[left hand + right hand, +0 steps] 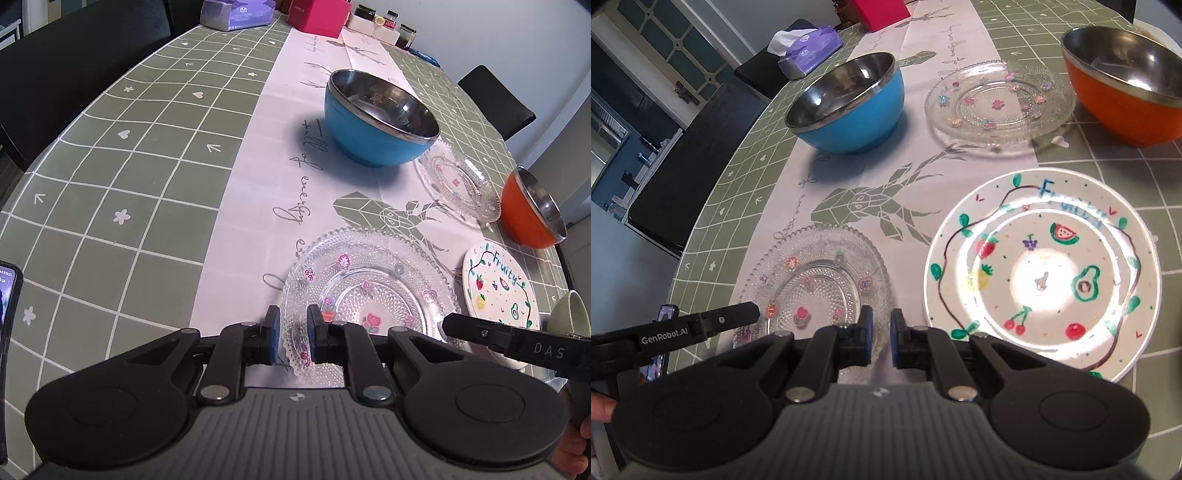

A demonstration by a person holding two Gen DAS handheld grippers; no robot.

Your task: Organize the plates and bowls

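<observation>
1. Table (140,155) with a green checked cloth and a white printed runner down its middle carries all the dishes.
2. Blue bowl (373,122) with a steel inside stands upright on the runner, farther along the table than the plates.
3. Orange bowl (1126,85) of the same kind stands on the green cloth, just beside a far glass plate (999,103).
4. White plate (1043,269) painted with fruit and the word "Fruity" lies flat on the cloth, near the table's edge.
5. Near glass plate (369,295), beaded and dotted with flower stickers, lies on the runner just beside the white plate.
6. Left tongs (292,334) are closed on the near glass plate's rim, one blue pad on each side of the edge.
7. Right tongs (880,334) are closed with nothing between them, over the gap between the near glass plate and the white plate.
8. Tissue box (809,50) and a pink box (317,16) sit at the table's far end.
</observation>
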